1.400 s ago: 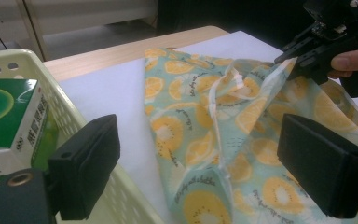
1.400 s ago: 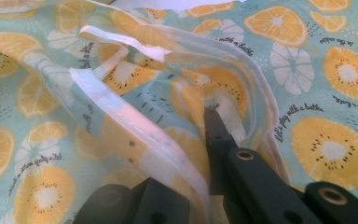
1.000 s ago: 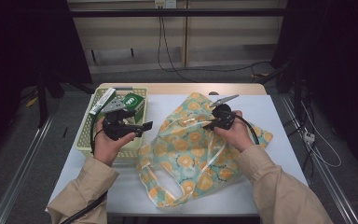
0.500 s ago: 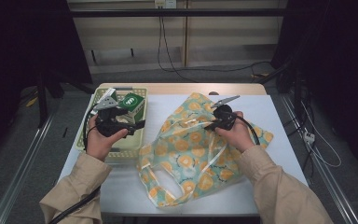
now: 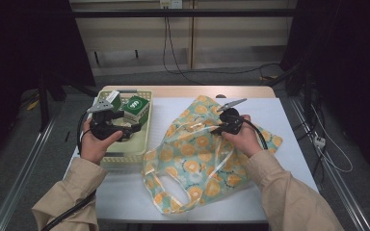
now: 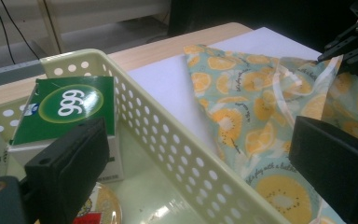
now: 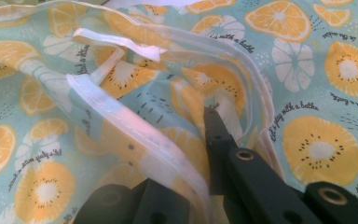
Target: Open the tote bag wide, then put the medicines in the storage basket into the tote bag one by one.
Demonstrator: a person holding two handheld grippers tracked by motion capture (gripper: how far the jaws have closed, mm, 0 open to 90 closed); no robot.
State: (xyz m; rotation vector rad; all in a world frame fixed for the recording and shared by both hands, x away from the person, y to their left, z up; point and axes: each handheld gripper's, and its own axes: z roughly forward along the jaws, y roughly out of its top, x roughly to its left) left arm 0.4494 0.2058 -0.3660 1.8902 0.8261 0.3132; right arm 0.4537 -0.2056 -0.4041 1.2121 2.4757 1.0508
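Bag: fruit-print bag (image 5: 197, 159) lies crumpled on the white table (image 5: 289, 159), just right of the basket.
Basket: pale perforated basket (image 5: 142, 132) sits at the table's 9 o'clock side and holds a green-and-white carton (image 5: 136, 107).
Left gripper: left gripper (image 5: 131, 130) hovers over the basket, jaws wide apart with nothing between them.
Right gripper: right gripper (image 5: 215, 130) is at the bag's 12 o'clock end, jaws closed on its clear edge strip (image 7: 135, 144).

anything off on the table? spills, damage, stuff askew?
Nothing spilled or damaged. The orange-print plastic tote bag lies crumpled and slanted across the white sheet, with the right gripper at its rim. The green carton sits inside the pale perforated basket.
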